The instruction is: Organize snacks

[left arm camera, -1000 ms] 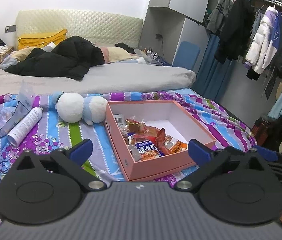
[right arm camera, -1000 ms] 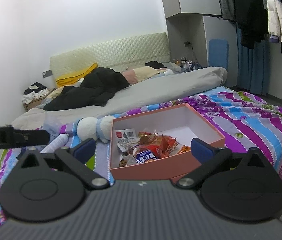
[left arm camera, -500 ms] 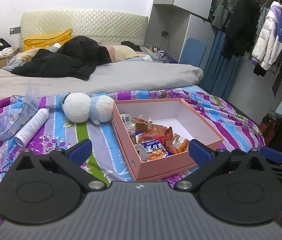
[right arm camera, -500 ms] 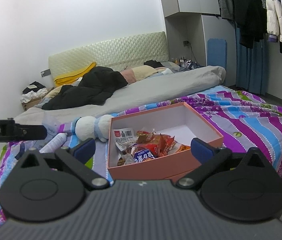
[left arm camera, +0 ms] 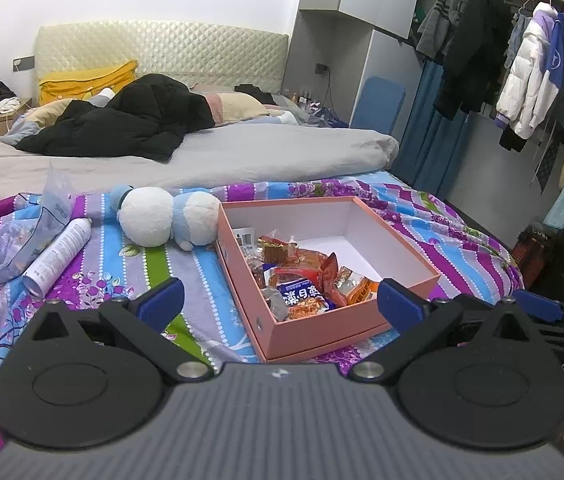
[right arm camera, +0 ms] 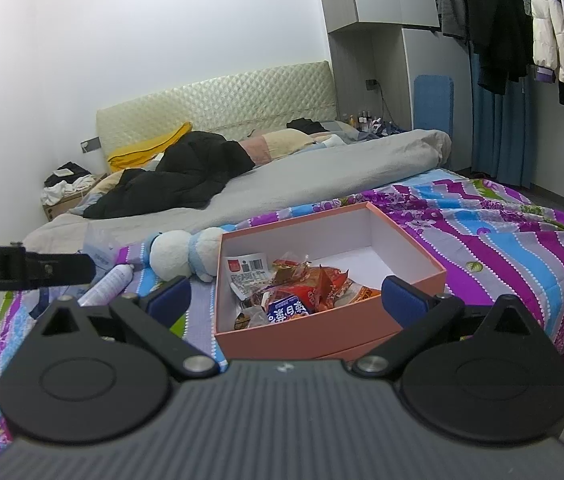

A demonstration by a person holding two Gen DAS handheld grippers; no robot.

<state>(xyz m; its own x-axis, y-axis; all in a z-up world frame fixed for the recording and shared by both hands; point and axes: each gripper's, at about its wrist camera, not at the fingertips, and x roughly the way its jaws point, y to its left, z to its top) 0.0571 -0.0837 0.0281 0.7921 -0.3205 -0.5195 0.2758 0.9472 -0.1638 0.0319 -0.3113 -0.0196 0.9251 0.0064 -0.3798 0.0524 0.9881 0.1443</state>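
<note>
A pink open box [left arm camera: 310, 336] sits on the striped bedspread and holds several wrapped snacks [left arm camera: 302, 276] piled in its near left corner. It also shows in the right wrist view [right arm camera: 306, 332] with the snacks [right arm camera: 298, 292]. My left gripper [left arm camera: 280, 306] is open and empty, held back from the box's near side. My right gripper [right arm camera: 286, 300] is open and empty, also short of the box. The left gripper's body [right arm camera: 26, 270] shows at the left edge of the right wrist view.
A white and blue plush toy [left arm camera: 168, 222] lies left of the box. A white spray can [left arm camera: 58, 256] and a clear plastic bag [left arm camera: 14, 236] lie further left. A grey duvet [left arm camera: 202, 160] and black coat [left arm camera: 122, 124] are behind. Clothes [left arm camera: 530, 68] hang at right.
Both grippers have drawn back a little and risen, so the box sits slightly lower and further in view. Both stay open and empty.
</note>
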